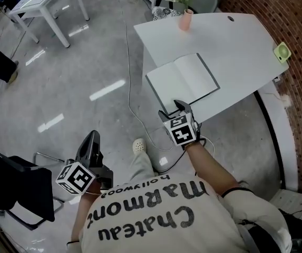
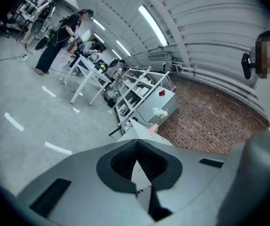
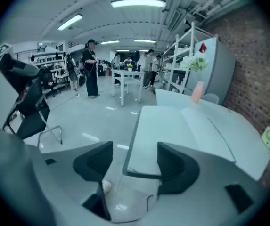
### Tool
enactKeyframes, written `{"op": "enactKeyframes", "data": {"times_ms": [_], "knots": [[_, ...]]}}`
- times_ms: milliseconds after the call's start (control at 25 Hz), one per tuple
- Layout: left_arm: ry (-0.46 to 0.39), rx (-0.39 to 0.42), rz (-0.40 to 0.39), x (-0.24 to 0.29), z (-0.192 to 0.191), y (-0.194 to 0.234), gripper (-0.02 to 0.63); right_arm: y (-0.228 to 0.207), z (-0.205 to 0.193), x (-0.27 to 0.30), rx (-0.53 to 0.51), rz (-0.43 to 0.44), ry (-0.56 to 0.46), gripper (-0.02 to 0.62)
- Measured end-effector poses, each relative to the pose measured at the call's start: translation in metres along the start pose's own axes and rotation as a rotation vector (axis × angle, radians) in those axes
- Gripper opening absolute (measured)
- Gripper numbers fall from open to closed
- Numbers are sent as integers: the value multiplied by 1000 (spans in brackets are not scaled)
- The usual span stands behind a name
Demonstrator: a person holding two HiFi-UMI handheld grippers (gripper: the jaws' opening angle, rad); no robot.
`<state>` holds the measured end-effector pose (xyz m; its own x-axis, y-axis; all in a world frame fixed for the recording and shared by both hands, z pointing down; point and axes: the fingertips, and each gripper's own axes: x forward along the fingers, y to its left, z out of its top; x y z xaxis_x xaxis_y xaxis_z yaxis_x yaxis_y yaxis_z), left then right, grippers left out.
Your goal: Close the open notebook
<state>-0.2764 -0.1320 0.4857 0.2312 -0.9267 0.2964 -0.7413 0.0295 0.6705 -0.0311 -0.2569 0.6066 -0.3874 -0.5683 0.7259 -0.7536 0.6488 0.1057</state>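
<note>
The open notebook (image 1: pixel 182 82) is lying flat at the table (image 1: pixel 240 41) edge; the right gripper (image 1: pixel 176 107) is being held spread at its near corner, the left gripper (image 1: pixel 91 140) pressed together; it is being judged light and floppy, best taken at one outer edge.

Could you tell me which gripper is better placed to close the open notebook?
The right gripper: open, at the notebook's near corner. The left gripper is shut, back from the table.
</note>
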Motion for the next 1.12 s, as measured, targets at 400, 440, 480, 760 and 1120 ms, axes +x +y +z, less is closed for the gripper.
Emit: {"op": "enactKeyframes", "data": {"times_ms": [400, 440, 480, 760, 1120], "knots": [[0, -11, 25, 0, -1, 9, 2, 4, -21, 20, -330, -100, 101, 326], [-1, -11, 25, 0, -1, 10, 2, 4, -22, 21, -358, -117, 105, 317], [-1, -13, 27, 0, -1, 11, 1, 4, -23, 22, -390, -135, 109, 310], [5, -18, 32, -1, -5, 9, 2, 3, -31, 27, -578, -253, 102, 316], [-7, -31, 36, -11, -11, 8, 2, -2, -32, 24, -719, -323, 63, 255]]}}
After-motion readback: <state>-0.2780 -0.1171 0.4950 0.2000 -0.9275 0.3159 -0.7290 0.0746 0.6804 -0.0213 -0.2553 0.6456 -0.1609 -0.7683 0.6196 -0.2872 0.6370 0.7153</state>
